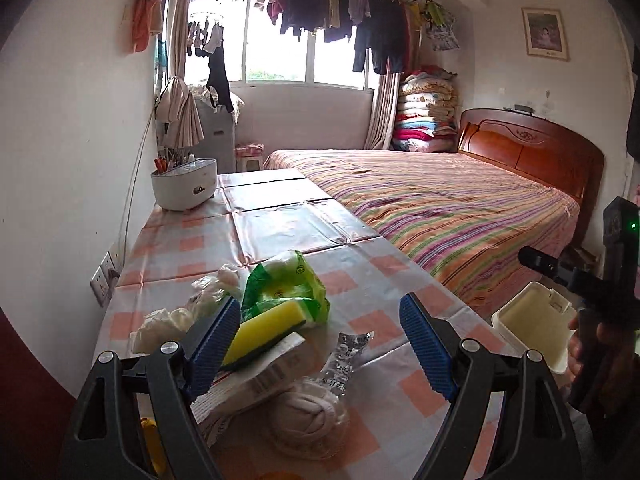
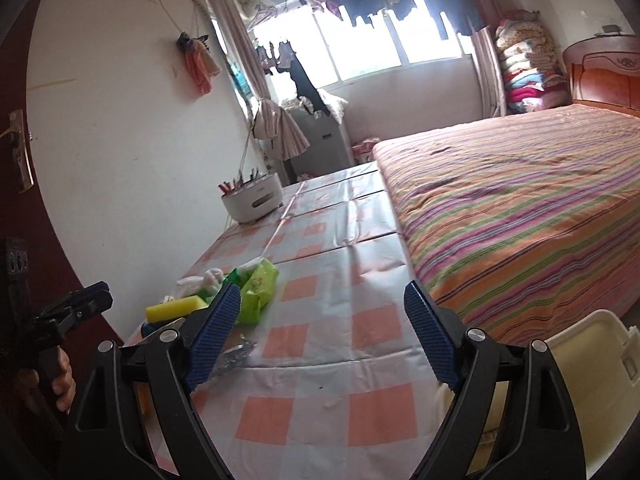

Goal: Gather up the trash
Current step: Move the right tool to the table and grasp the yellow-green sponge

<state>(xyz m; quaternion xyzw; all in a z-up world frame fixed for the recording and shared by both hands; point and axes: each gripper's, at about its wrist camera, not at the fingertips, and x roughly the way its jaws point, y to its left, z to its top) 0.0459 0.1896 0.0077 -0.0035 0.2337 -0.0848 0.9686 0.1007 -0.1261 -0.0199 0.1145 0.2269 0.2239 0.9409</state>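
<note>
Trash (image 1: 280,312) lies uncollected on the checked table (image 1: 380,280); left gripper (image 1: 320,344) and right gripper (image 2: 322,332) hover spread wide, empty, beside an open white box (image 1: 532,328).

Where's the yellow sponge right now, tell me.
The yellow sponge lies on the checked table near its wall-side edge, just in front of the green wrapper. In the left wrist view it sits beside the left gripper's left pad.

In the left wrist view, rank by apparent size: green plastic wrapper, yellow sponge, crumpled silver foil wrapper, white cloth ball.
1. Green plastic wrapper
2. White cloth ball, though nearest the camera, so unsure
3. Yellow sponge, partly hidden
4. Crumpled silver foil wrapper
</note>
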